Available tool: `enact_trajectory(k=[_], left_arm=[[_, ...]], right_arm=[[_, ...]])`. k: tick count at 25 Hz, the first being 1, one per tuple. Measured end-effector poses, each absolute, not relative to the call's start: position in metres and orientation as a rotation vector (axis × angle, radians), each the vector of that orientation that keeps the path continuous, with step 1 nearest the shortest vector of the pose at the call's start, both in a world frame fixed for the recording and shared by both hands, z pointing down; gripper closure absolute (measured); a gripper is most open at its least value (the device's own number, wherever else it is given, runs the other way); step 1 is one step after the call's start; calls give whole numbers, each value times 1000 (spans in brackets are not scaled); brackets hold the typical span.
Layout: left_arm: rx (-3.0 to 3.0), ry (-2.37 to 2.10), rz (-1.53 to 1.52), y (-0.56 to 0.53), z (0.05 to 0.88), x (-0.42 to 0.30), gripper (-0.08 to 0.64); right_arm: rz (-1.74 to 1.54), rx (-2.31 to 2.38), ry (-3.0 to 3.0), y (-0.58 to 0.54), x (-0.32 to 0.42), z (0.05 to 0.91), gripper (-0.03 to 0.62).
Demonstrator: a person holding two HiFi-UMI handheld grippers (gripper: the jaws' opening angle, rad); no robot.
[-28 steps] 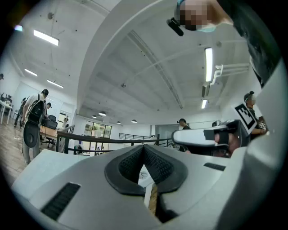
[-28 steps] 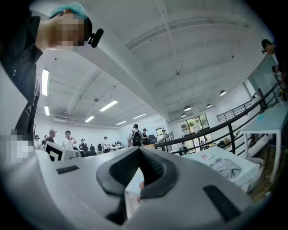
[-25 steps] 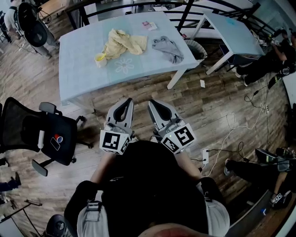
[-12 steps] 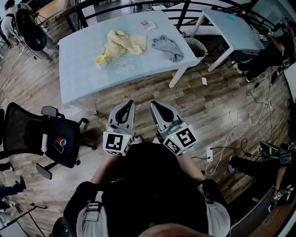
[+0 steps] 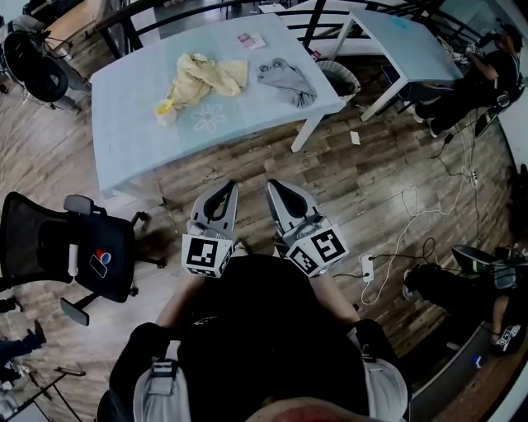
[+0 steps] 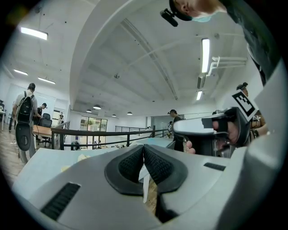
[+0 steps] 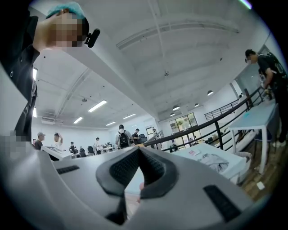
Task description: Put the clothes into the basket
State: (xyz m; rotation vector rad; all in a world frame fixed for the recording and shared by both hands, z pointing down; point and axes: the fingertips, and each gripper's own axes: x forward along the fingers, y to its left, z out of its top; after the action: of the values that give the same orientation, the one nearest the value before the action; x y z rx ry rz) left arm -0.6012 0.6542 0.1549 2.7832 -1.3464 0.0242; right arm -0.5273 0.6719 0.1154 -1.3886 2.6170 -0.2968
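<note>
A pale blue table (image 5: 140, 124) carries a crumpled yellow garment (image 5: 198, 76) and a grey garment (image 5: 285, 81). A white mesh basket (image 5: 338, 80) stands on the floor at the table's right end. My left gripper (image 5: 221, 188) and right gripper (image 5: 275, 187) are held side by side in front of the person's chest, over the wooden floor and short of the table. Both are shut with nothing between the jaws. The left gripper view shows its gripper (image 6: 143, 148) with pads pressed together. In the right gripper view the gripper (image 7: 138, 150) points towards the grey garment (image 7: 216, 161).
A black office chair (image 5: 66, 247) stands at the left. A second table (image 5: 404, 41) is at the back right, with people (image 5: 470, 74) beside it. Cables and a power strip (image 5: 367, 268) lie on the floor at the right. A dark railing (image 5: 206, 8) runs behind the tables.
Both grippers stay shut and side by side, a touch lower in the head view. The table, clothes and chair have slid a little to the left there.
</note>
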Motion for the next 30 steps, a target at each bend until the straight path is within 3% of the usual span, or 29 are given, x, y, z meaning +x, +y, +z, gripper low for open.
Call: enact_trajectory(k=[9, 30], left_arm=[[2803, -1293, 72, 634, 159, -537, 546], [2761, -1413, -6, 568, 149, -344, 546]], right_arm=[[-314, -1556, 2543, 645, -453, 123, 588], [-320, -1449, 2653, 578, -267, 127, 588]])
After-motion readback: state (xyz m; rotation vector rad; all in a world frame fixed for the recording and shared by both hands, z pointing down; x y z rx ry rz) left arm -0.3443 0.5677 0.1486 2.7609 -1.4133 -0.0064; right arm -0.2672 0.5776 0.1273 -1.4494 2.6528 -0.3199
